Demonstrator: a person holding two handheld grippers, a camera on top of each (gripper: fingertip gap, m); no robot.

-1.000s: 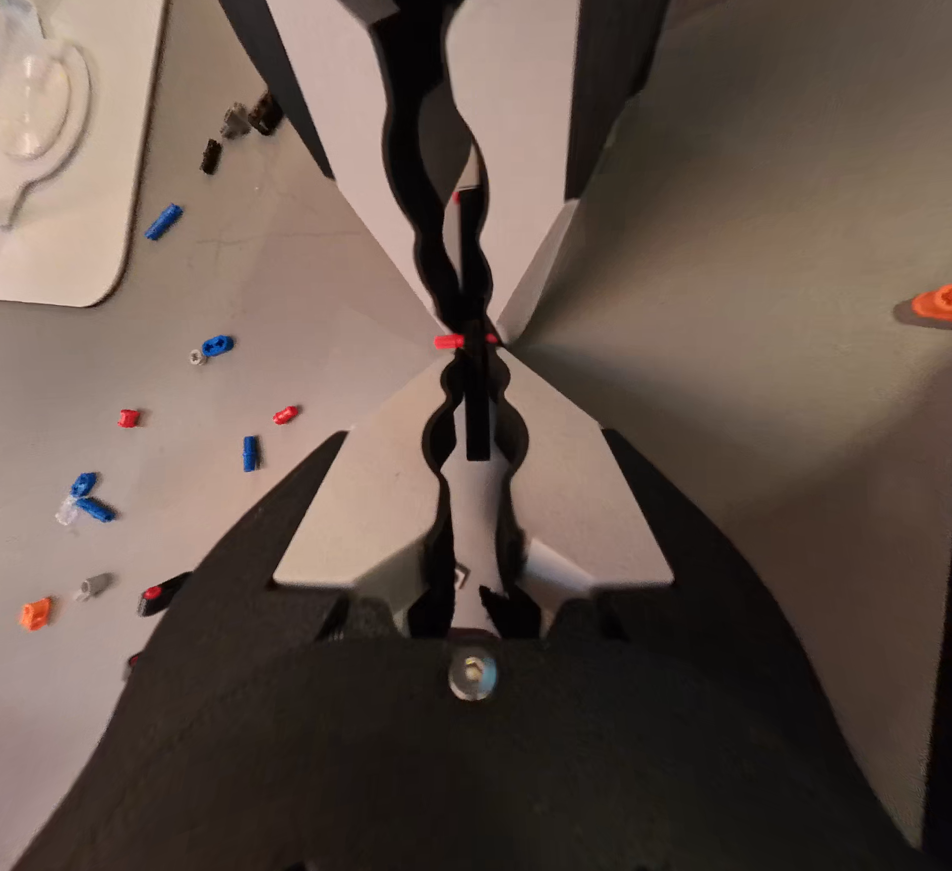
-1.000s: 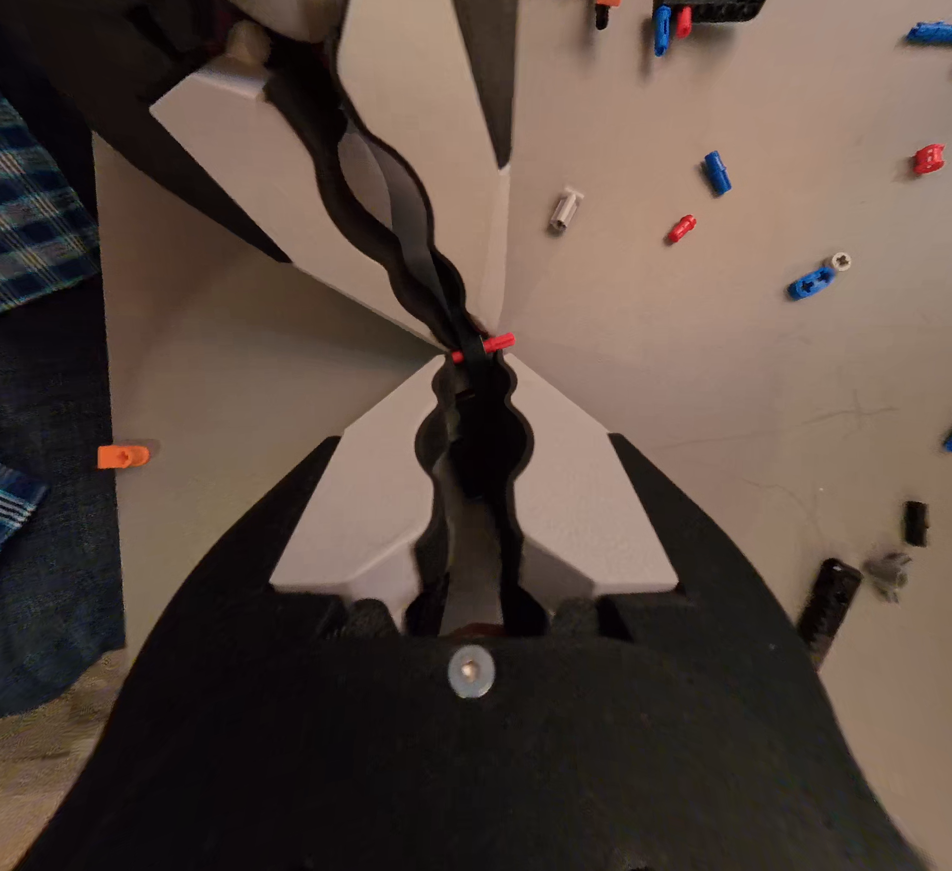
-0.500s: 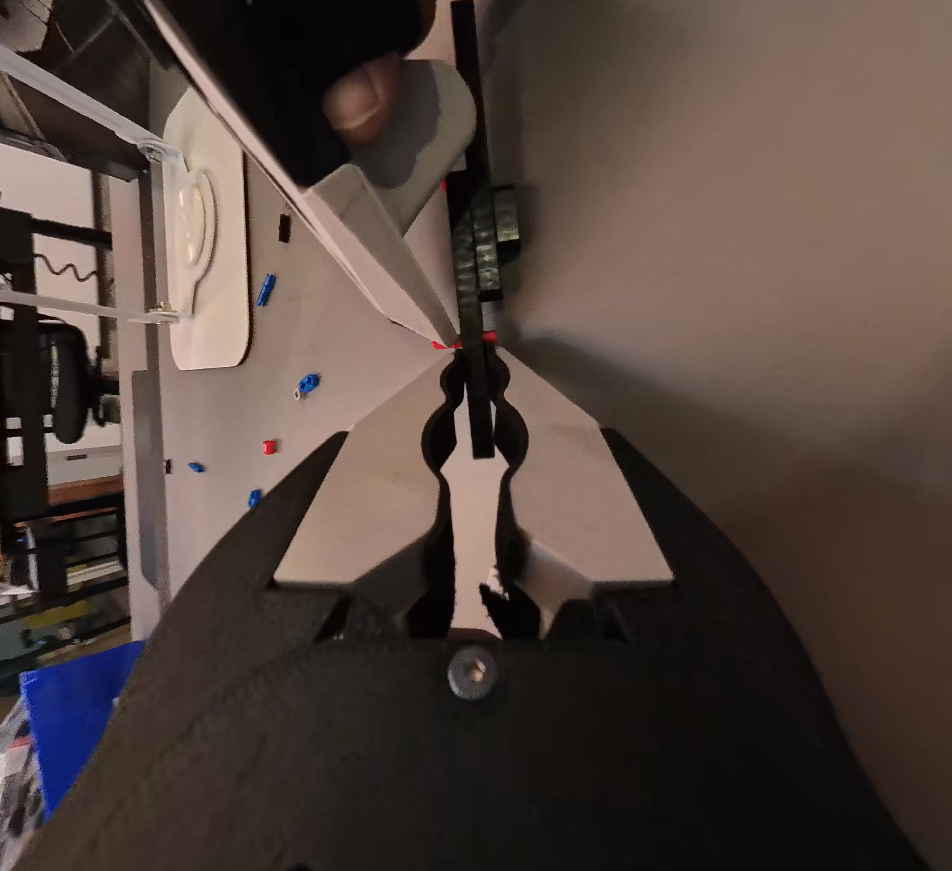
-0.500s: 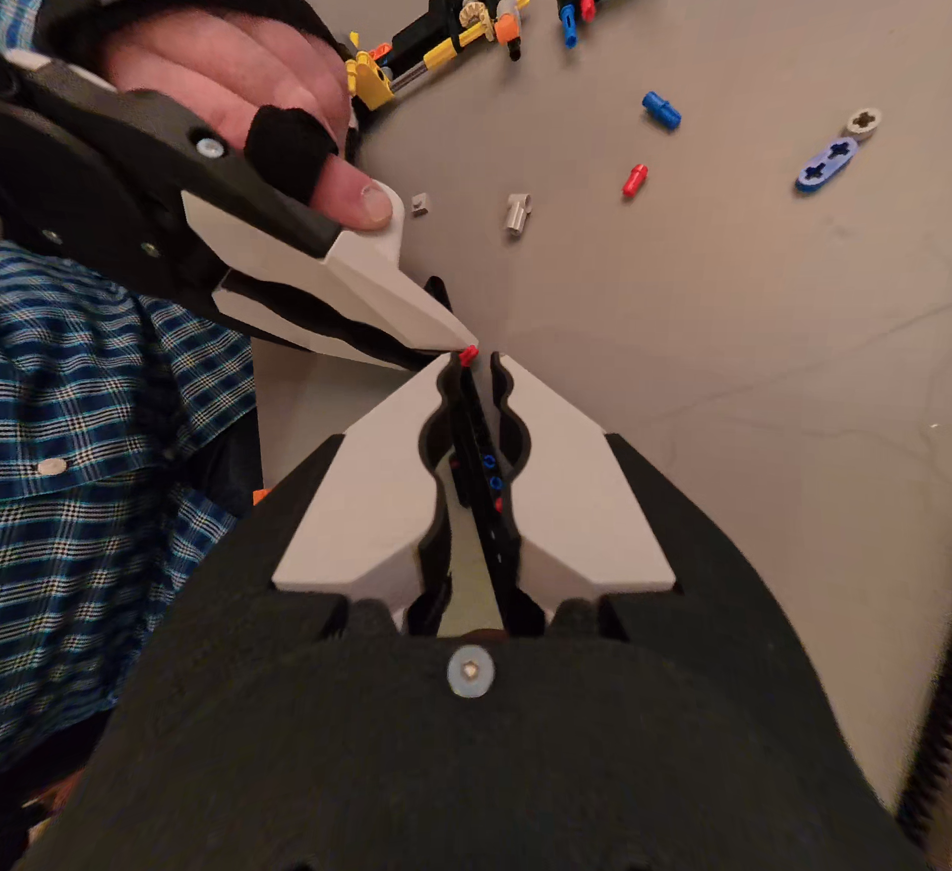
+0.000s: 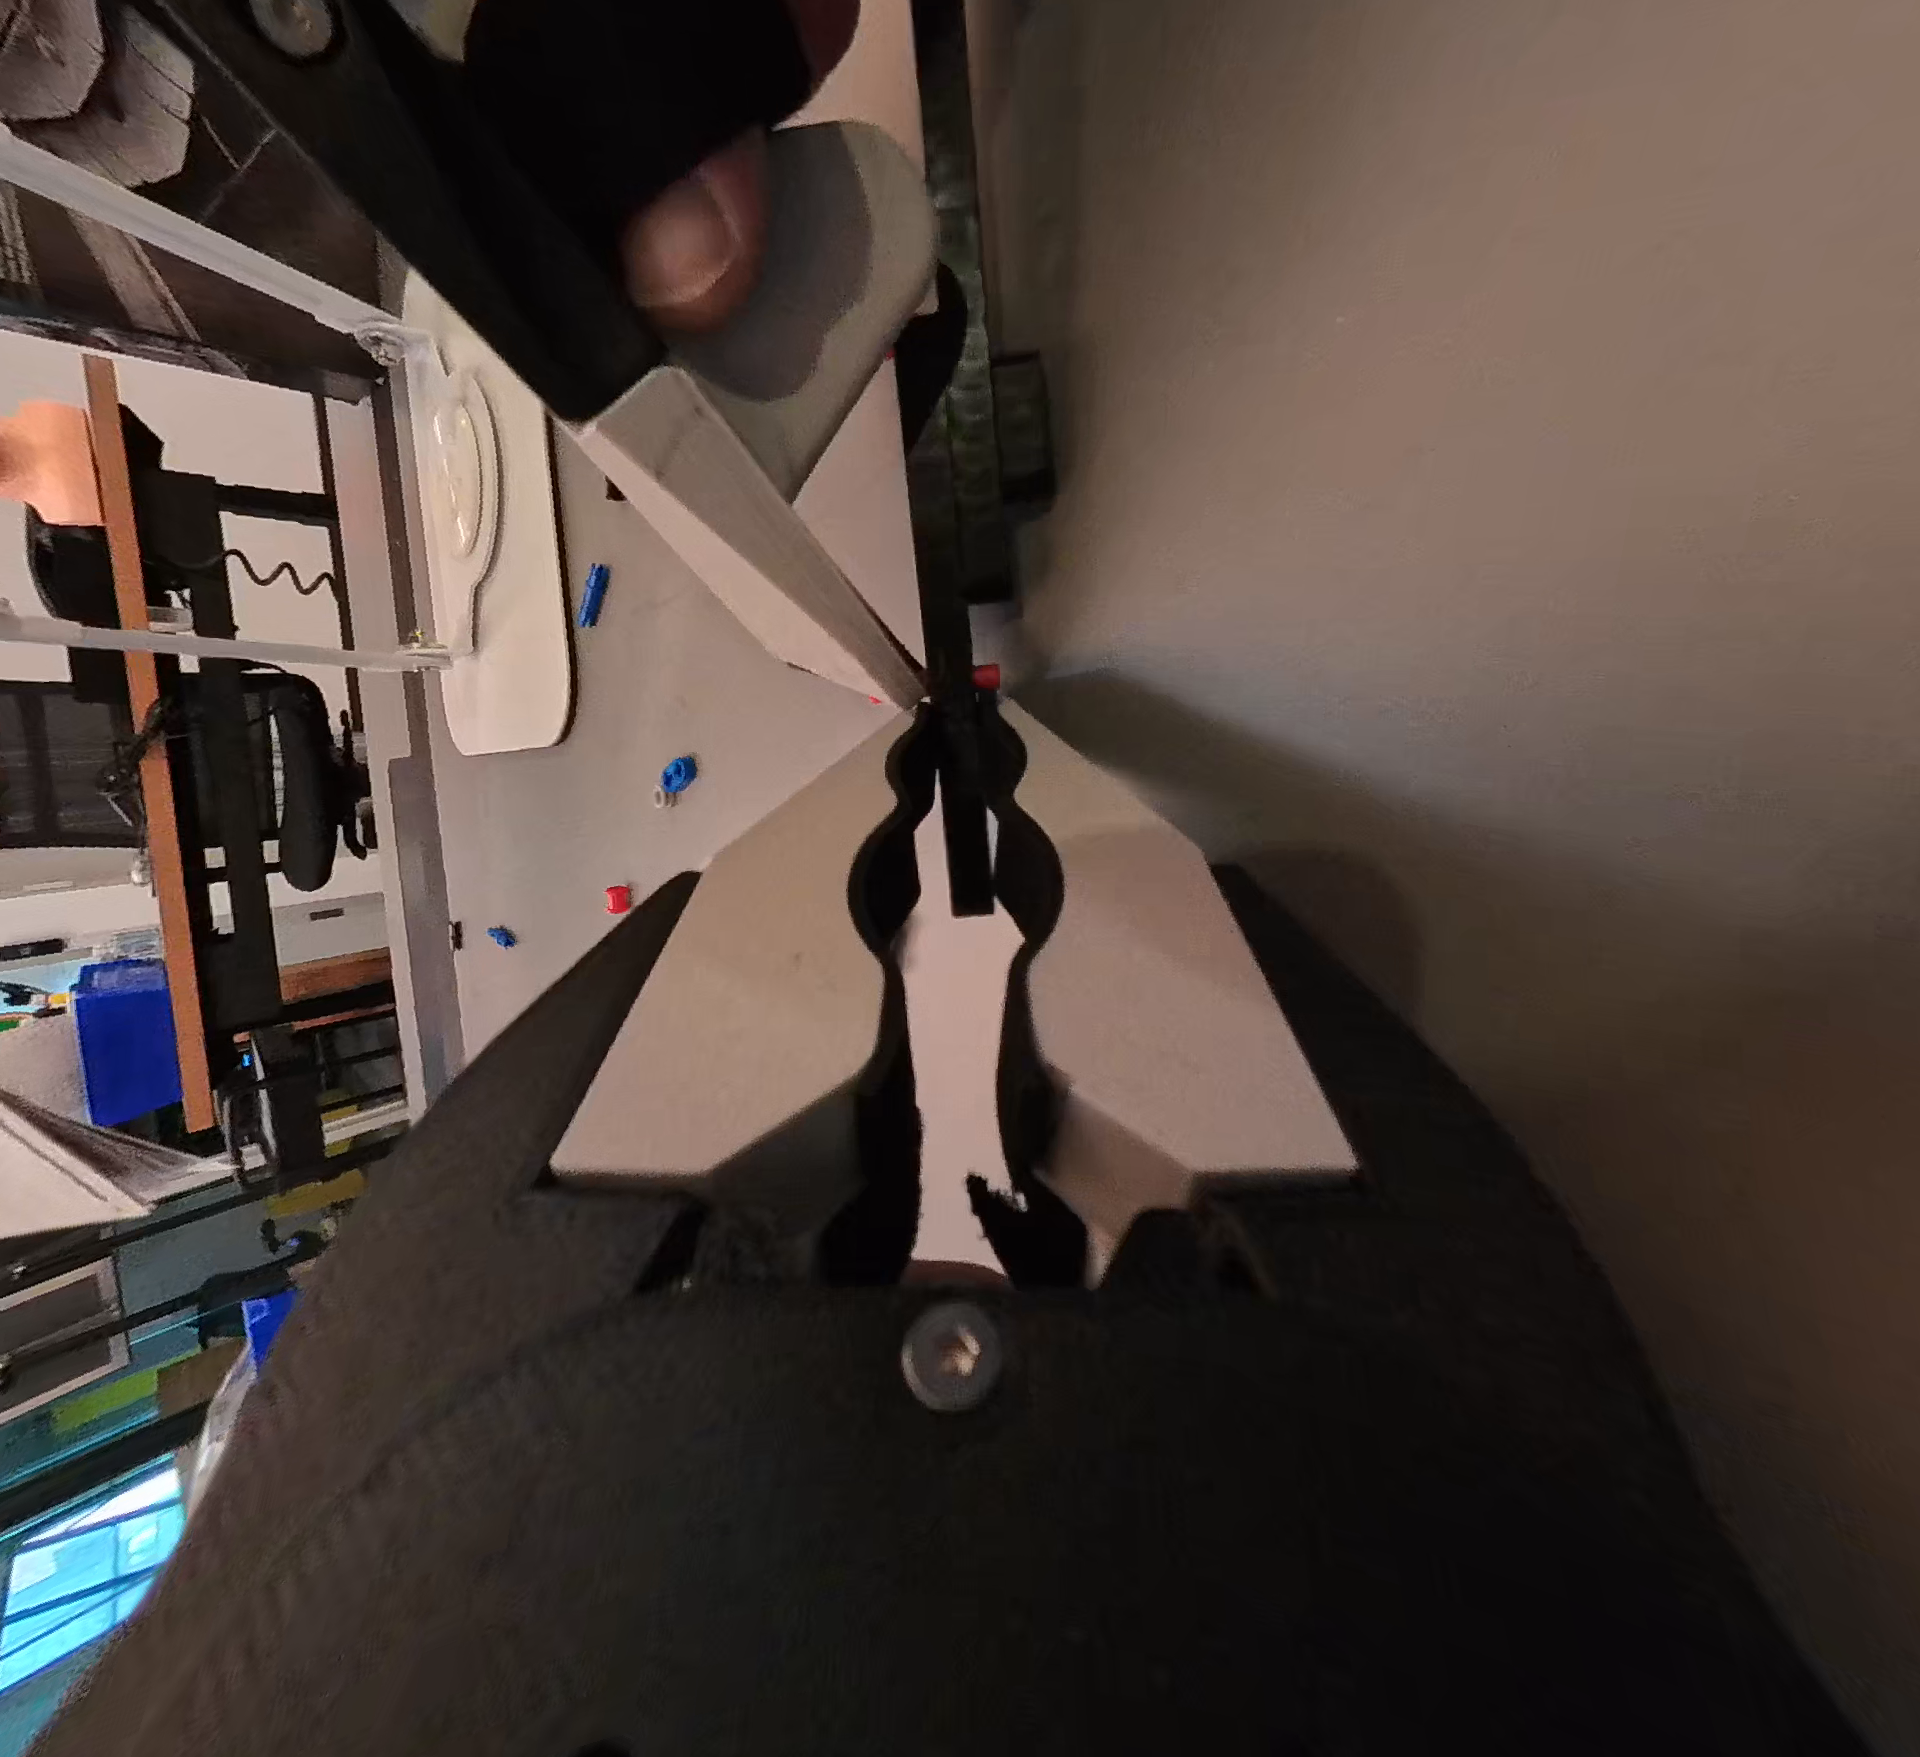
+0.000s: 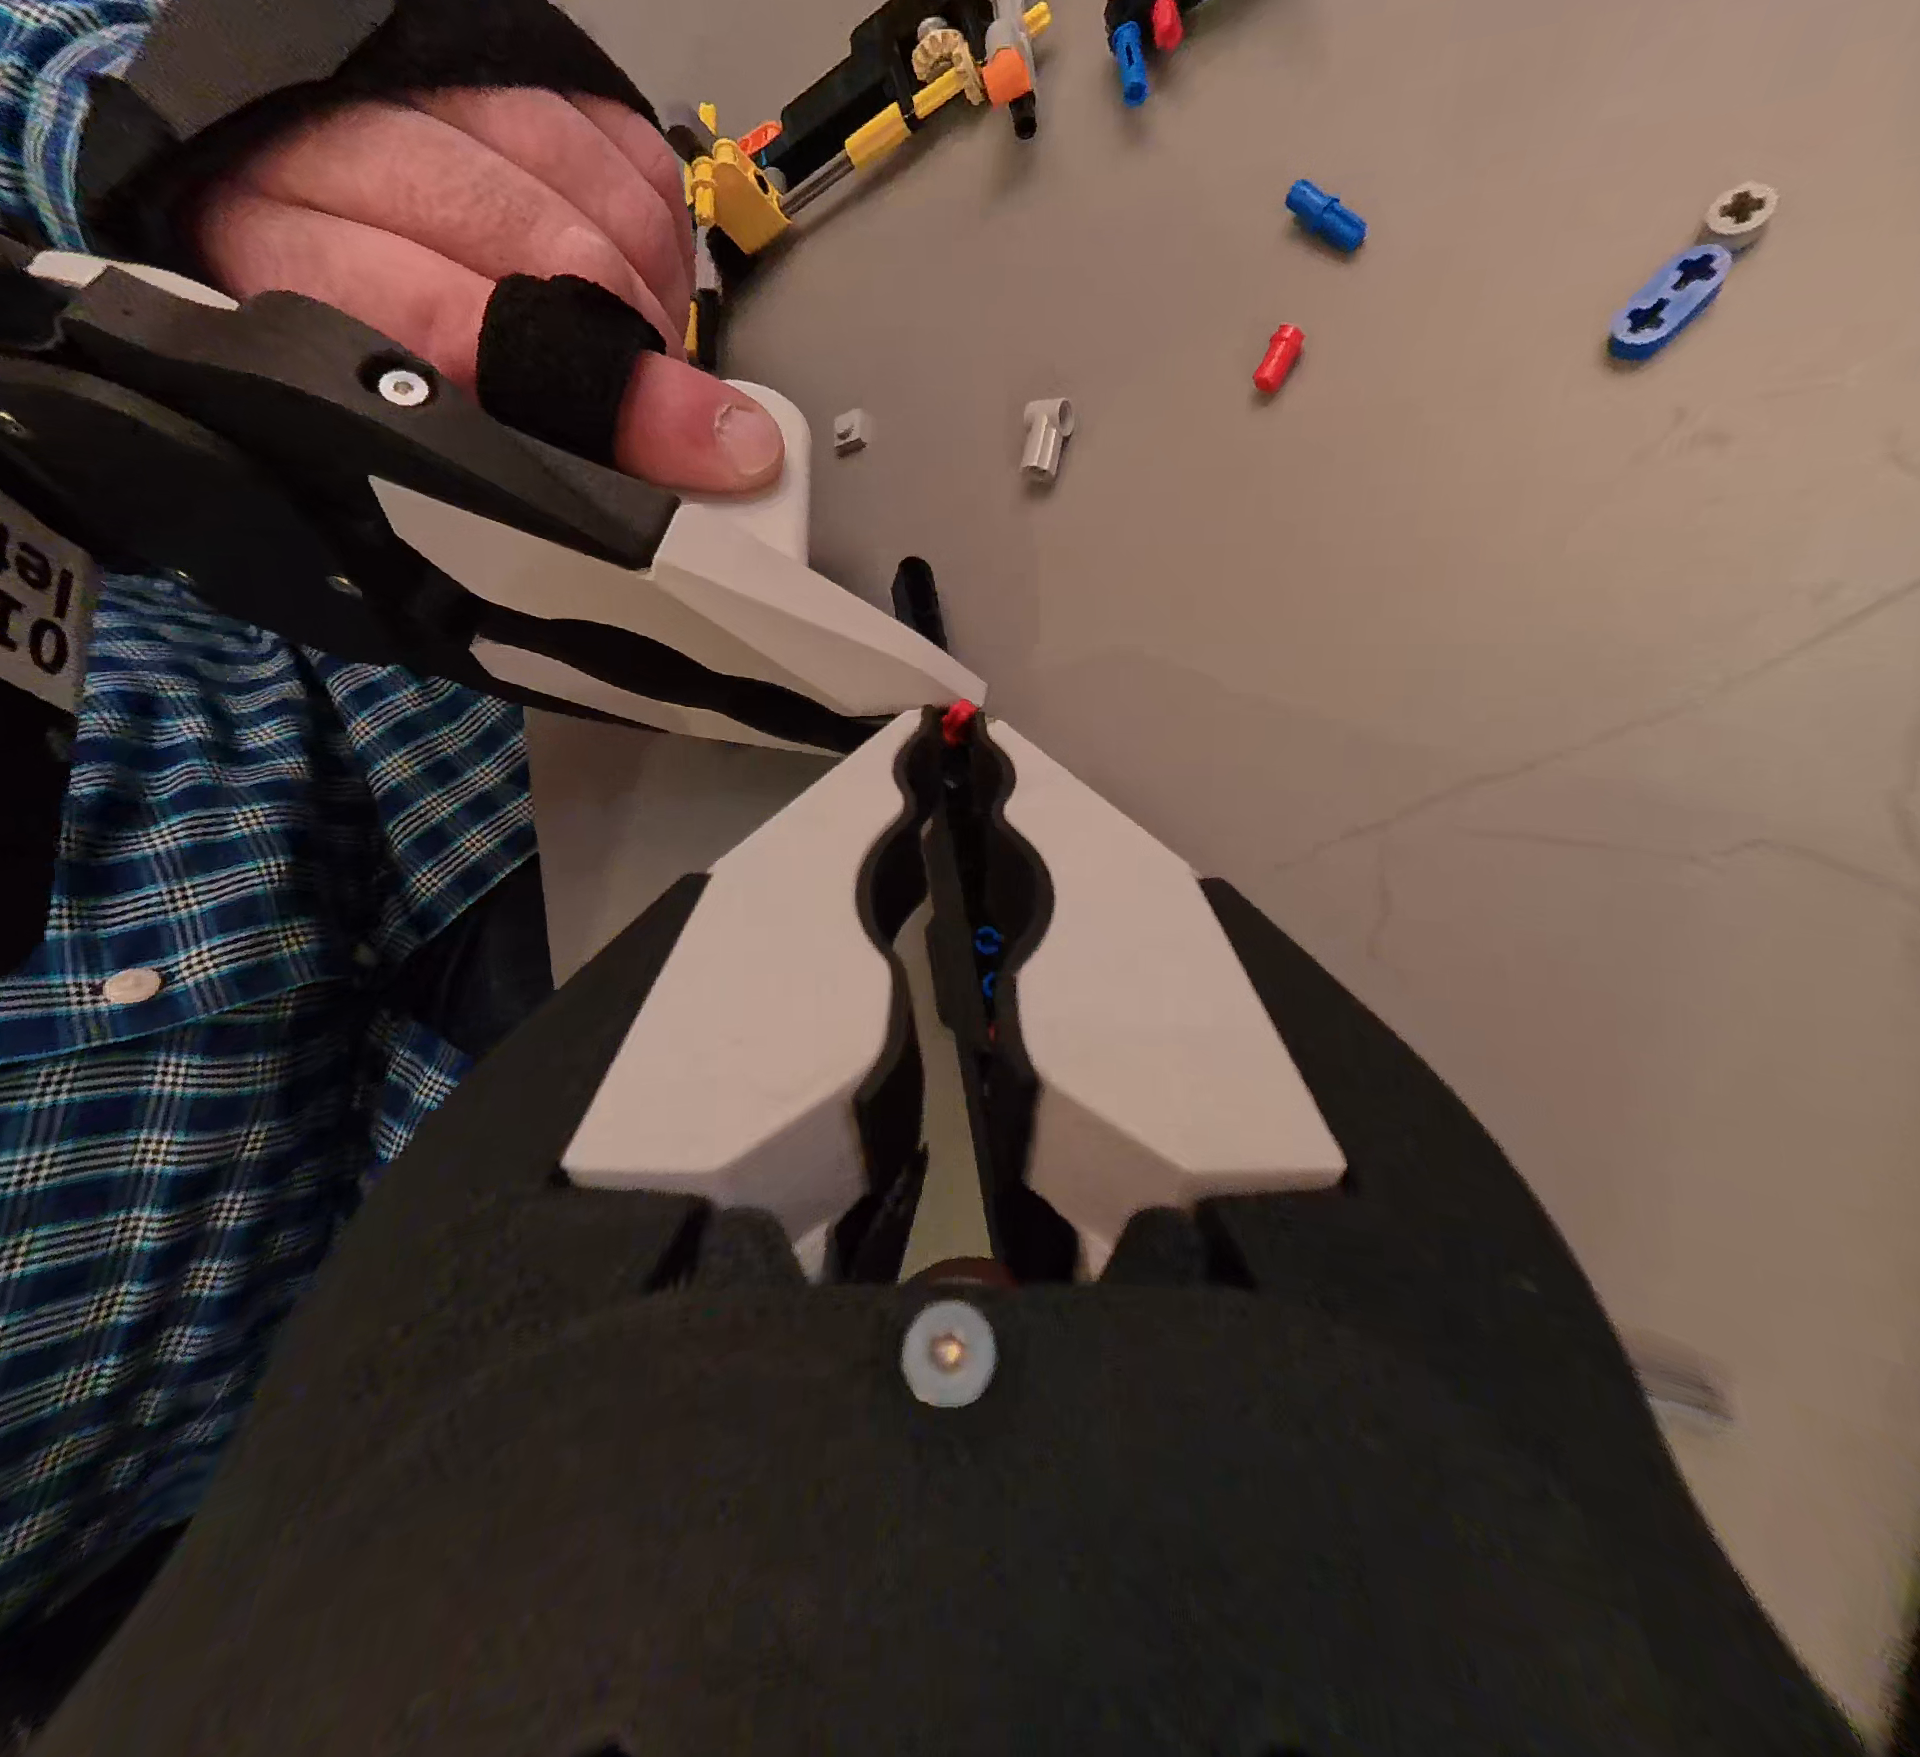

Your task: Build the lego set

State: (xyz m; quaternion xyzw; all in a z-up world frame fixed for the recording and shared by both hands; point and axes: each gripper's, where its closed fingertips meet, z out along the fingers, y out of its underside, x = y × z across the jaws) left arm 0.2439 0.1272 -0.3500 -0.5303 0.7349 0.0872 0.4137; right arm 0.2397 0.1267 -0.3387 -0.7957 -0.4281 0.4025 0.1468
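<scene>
On the left, my left claw [image 5: 961, 720] was clamped on the end of a black lego beam [image 5: 966, 834], which stood edge-on between its white fingers [image 5: 748, 959]. A red pin [image 5: 985, 674] poked out of the beam right at the fingertips. Off to the left of that view, loose blue and red pieces lay scattered on the grey worktop [image 5: 665, 668] near a white tray [image 5: 520, 585].

To the right, my right claw [image 6: 958, 720] was closed on the same black beam [image 6: 966, 959], with the red pin [image 6: 958, 718] at its tips. The left claw [image 6: 935, 679] met it there from the left, touching tip to tip. Beyond, on the worktop [image 6: 1455, 668], lay a partly built black and yellow assembly [image 6: 935, 55], a blue pin [image 6: 1325, 216], a blue link [image 6: 1668, 299] and a grey connector [image 6: 1044, 440].
</scene>
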